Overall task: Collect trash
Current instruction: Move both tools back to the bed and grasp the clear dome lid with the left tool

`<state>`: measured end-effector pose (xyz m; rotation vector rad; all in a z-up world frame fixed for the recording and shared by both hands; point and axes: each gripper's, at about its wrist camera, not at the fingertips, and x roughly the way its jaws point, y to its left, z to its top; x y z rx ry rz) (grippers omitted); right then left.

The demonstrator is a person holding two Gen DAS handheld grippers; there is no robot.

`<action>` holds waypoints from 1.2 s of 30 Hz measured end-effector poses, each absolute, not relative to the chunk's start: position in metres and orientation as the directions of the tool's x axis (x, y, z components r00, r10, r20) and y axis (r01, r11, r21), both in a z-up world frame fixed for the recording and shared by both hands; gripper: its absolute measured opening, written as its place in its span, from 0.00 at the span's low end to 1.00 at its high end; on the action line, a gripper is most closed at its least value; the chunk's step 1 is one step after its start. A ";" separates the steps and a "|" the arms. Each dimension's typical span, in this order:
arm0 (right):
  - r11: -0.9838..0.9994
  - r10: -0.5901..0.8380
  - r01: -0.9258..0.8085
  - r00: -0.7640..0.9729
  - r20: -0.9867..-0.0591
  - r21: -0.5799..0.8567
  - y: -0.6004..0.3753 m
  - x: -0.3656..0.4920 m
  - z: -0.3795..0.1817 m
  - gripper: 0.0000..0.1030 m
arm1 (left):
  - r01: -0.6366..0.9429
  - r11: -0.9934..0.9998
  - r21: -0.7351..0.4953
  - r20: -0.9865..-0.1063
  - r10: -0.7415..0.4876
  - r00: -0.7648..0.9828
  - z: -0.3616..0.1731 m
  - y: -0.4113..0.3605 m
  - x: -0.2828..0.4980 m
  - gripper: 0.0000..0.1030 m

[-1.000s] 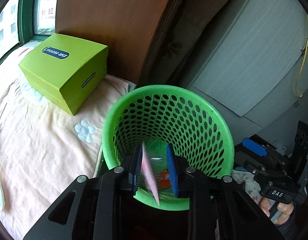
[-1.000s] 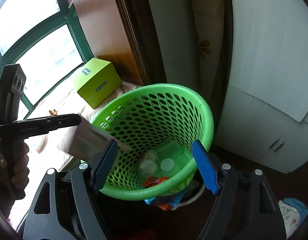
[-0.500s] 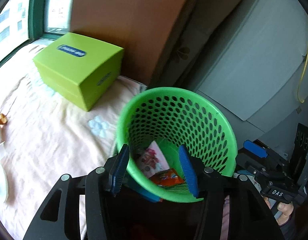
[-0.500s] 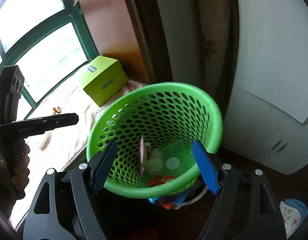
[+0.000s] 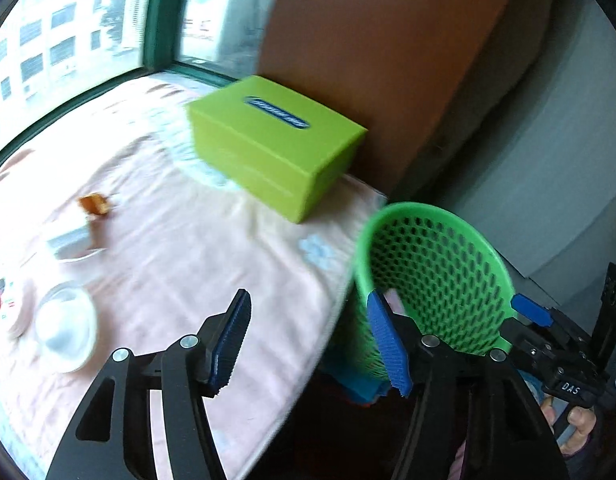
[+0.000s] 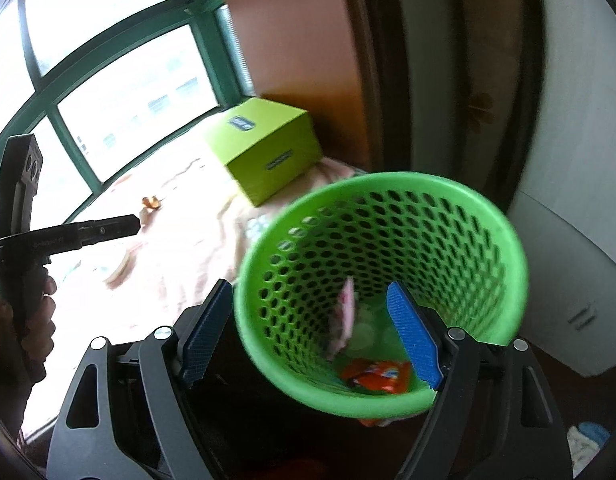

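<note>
A green perforated basket [image 5: 439, 216] stands beside the cloth-covered table; in the right wrist view its rim [image 6: 387, 180] fills the centre. A pink wrapper [image 6: 345, 312] leans inside it above an orange wrapper [image 6: 377, 374]. My left gripper [image 5: 308, 298] hangs over the table's edge with its jaws opening and nothing between them. My right gripper [image 6: 308, 286] is open above the basket's near-left wall, gripping nothing. On the cloth lie an orange scrap [image 5: 94, 204], a clear wrapper [image 5: 70, 240] and a clear plastic cup [image 5: 66, 326].
A lime-green box [image 5: 276, 144] sits at the table's back corner against a brown panel. A window frame [image 6: 212, 76] runs behind the table. Grey cabinet doors [image 6: 567, 240] stand right of the basket. A red-and-white packet [image 5: 2, 296] shows at the table's left edge.
The left gripper released the pink wrapper, which now lies in the basket. It then swung left over the table while its jaws spread. The right gripper shifted left, staying open.
</note>
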<state>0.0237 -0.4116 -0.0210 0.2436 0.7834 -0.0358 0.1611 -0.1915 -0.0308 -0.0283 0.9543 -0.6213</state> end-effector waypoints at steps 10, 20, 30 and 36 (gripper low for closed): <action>0.975 0.157 0.003 0.692 -0.704 0.221 -0.359 0.057 -0.024 0.77 | 0.316 0.922 -0.225 -0.768 -0.368 0.524 -0.039 -0.096 0.179 0.57; 0.971 0.220 -0.074 0.664 -0.715 0.229 -0.318 0.081 -0.029 0.77 | 0.192 0.967 -0.170 -0.805 -0.248 0.539 -0.074 -0.027 0.202 0.57; 0.965 0.252 -0.113 0.631 -0.734 0.235 -0.292 0.097 -0.039 0.77 | 0.175 0.971 -0.160 -0.833 -0.228 0.504 -0.110 -0.015 0.221 0.57; 0.962 0.267 -0.126 0.616 -0.741 0.242 -0.281 0.106 -0.043 0.77 | 0.179 0.973 -0.148 -0.846 -0.218 0.486 -0.121 -0.017 0.232 0.57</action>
